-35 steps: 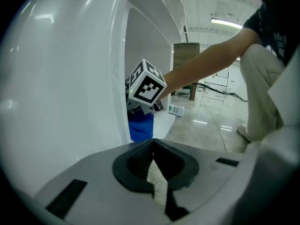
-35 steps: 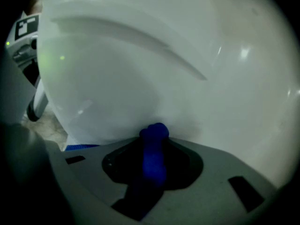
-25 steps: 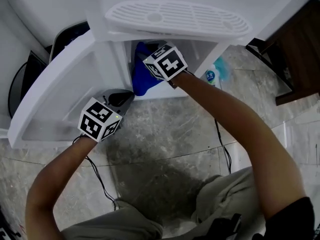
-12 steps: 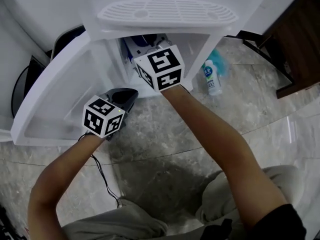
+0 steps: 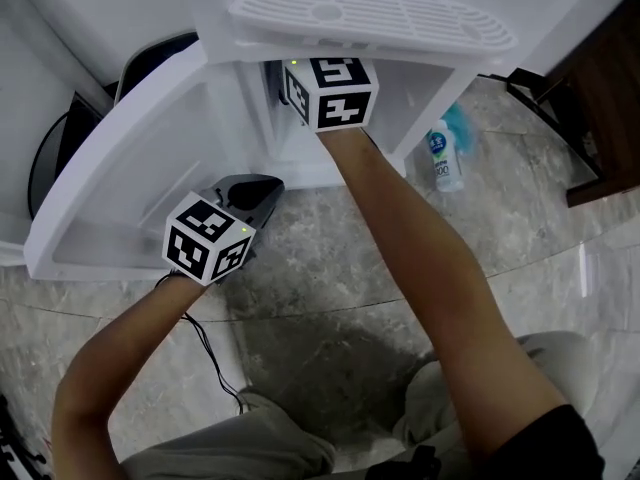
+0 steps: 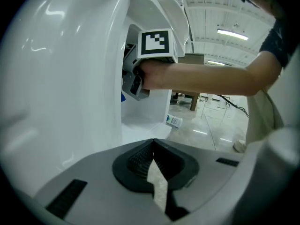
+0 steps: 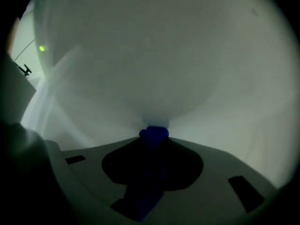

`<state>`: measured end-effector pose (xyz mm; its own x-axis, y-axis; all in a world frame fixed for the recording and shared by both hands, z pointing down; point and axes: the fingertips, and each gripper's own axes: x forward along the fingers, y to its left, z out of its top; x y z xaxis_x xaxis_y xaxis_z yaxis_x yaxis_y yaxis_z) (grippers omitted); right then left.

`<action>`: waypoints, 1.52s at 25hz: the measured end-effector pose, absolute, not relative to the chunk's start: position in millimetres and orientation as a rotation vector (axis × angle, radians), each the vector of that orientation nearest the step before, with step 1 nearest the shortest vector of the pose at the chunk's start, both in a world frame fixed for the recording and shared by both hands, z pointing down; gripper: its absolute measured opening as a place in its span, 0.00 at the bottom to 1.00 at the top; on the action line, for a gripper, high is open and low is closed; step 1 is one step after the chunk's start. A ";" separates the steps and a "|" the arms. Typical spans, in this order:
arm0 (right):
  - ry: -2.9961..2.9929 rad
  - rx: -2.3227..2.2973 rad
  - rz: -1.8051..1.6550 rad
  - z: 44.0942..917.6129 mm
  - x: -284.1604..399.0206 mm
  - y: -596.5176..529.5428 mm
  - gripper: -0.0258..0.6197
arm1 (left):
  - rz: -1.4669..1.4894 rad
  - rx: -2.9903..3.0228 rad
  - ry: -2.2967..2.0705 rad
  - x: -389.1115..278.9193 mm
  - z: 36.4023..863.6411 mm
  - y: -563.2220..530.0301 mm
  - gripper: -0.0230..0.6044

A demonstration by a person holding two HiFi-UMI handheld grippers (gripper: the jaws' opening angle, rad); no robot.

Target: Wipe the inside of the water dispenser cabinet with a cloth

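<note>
The right gripper (image 7: 151, 146) clamps the blue cloth (image 7: 153, 133) high inside the cabinet (image 5: 425, 93); best press it flat and sweep evenly into corners. The left gripper (image 5: 248, 196), jaws together and empty, hangs by the door (image 5: 110, 198).

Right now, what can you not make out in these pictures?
Head view: the cloth and the jaws of the right gripper, hidden behind its marker cube and the drip tray.
Right gripper view: which cabinet wall the cloth touches; too dim.
Left gripper view: the bottle label, too small.
</note>
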<state>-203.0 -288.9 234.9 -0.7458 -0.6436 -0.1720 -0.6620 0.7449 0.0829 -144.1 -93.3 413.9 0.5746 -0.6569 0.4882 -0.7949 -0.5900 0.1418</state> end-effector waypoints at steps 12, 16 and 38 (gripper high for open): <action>2.776 -1.124 0.281 234.4 -198.5 -274.0 0.18 | 0.569 2.473 -1.199 -149.5 417.2 -105.4 0.05; 2.797 -1.119 0.306 235.2 -202.2 -289.2 0.18 | 0.567 2.476 -1.195 -151.8 415.5 -103.4 0.05; 2.851 -1.090 0.316 236.4 -201.5 -286.1 0.18 | 0.571 2.481 -1.203 -159.5 411.4 -100.6 0.05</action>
